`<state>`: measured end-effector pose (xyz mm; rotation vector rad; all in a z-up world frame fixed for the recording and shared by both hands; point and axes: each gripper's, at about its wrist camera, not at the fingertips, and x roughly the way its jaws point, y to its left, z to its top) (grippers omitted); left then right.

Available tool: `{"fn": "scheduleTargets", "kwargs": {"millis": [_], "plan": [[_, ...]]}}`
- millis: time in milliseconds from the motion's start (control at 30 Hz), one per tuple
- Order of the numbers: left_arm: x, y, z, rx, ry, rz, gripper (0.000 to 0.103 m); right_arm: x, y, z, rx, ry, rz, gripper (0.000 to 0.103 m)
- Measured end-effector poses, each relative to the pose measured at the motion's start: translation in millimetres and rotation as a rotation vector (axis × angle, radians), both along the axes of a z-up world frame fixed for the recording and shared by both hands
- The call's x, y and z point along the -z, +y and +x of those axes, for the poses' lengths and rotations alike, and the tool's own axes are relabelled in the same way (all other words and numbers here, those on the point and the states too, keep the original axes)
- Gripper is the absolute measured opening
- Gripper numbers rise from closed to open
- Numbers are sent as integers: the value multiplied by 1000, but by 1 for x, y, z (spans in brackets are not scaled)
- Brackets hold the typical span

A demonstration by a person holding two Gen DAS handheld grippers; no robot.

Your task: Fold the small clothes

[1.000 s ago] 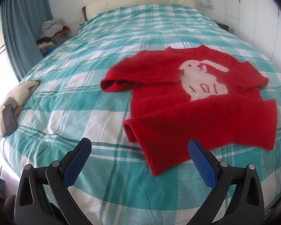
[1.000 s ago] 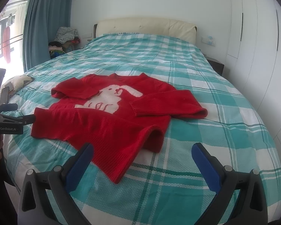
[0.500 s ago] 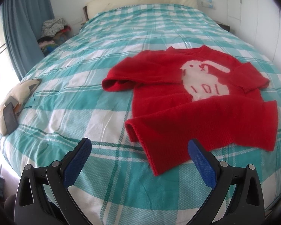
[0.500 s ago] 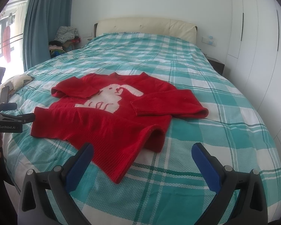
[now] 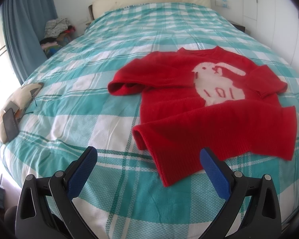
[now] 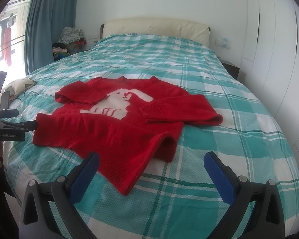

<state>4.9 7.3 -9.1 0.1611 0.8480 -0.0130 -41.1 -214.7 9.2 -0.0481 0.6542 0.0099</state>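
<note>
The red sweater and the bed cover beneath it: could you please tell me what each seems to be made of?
Red sweater: apparently a knitted, wool-like yarn with a matte finish; ribbing shows along the hem and cuffs, and the white rabbit motif looks fuzzier. Bed cover: probably thin woven cotton, matte, with a fine dimpled texture and soft creases in its teal-and-white check.

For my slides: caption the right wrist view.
Open right gripper hovers over a partly folded red sweater on a checked bed.

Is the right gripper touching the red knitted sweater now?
Apart. In the right wrist view the right gripper is open, and checked bedspread shows between its fingertips and the red knitted sweater.
</note>
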Motion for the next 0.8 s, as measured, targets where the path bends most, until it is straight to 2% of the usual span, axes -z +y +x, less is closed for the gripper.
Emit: {"fn": "scheduleTargets", "kwargs": {"millis": [500,633,700,800], "plan": [[1,-1,0,1,3,1,103,0,0,1,1,1,-2,103],[6,3,2,6,27,-6,103,3,1,1,6,6,-9,103],[12,11,5,15,71,-44,103,4,0,1,13,8,-15,103],[22,31,8,27,151,-159,103,9,-8,1,37,31,-10,103]]}}
